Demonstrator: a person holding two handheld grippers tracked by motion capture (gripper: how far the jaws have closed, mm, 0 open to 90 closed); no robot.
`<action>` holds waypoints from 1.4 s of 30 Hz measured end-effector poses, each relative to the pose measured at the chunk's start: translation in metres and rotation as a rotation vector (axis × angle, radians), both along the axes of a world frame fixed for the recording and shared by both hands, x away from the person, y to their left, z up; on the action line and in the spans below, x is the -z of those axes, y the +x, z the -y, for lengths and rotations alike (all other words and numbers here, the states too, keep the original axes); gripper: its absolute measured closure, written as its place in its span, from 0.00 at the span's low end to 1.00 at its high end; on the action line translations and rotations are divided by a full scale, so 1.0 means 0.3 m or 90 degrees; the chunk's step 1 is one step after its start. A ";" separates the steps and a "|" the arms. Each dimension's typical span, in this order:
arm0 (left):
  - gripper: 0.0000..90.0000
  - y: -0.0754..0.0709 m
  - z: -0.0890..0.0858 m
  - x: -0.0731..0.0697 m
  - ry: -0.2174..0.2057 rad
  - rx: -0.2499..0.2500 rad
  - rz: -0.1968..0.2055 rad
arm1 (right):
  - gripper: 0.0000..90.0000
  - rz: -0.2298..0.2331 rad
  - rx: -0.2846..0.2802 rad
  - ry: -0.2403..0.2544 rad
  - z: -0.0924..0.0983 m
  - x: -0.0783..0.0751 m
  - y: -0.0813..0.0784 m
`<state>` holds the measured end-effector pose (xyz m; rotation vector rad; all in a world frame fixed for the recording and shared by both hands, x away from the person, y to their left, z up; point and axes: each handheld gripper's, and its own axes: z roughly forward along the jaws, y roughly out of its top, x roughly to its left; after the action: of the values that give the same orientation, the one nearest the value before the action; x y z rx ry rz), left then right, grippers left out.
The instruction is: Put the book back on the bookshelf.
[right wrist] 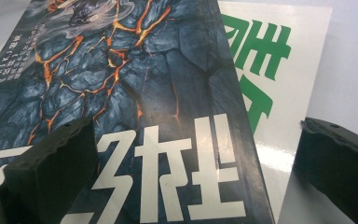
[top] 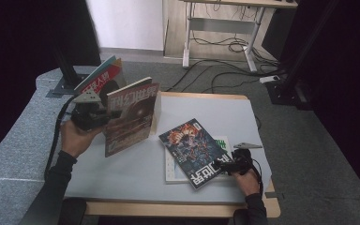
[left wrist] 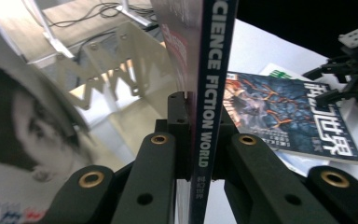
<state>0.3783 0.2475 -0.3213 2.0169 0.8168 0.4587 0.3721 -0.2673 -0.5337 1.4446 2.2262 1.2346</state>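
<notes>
A grey-topped table [top: 122, 183] stands in a dim room, with cables trailing across the floor and a desk frame behind it. Near the table's left edge the left gripper [top: 104, 114] is clamped on the spine of a magazine [top: 132, 115], holding it upright just above the surface; the left gripper view shows the jaws pinching that spine [left wrist: 210, 93] from both sides. A second upright magazine [top: 99, 75] stands behind it, toward the far left corner. Toward the right front of the table, a dark-covered magazine [top: 194, 150] lies flat and askew on a white one with green lettering [top: 222, 142]. The right gripper [top: 226, 164] rests at its near corner, jaws apart and holding nothing. In my judgement these magazines are light but limp, with glossy, slippery covers; the bound spine is the stiffest place to grip. Held elsewhere, the pages would likely sag or fan open.
</notes>
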 end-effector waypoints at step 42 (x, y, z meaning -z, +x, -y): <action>0.93 0.111 -0.053 0.016 -0.002 -0.174 0.012 | 0.00 -0.003 0.000 0.004 0.002 0.001 0.000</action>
<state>0.4114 0.2632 -0.3261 1.9018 1.0868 0.6284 0.3720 -0.2679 -0.5341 1.4515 2.2281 1.2408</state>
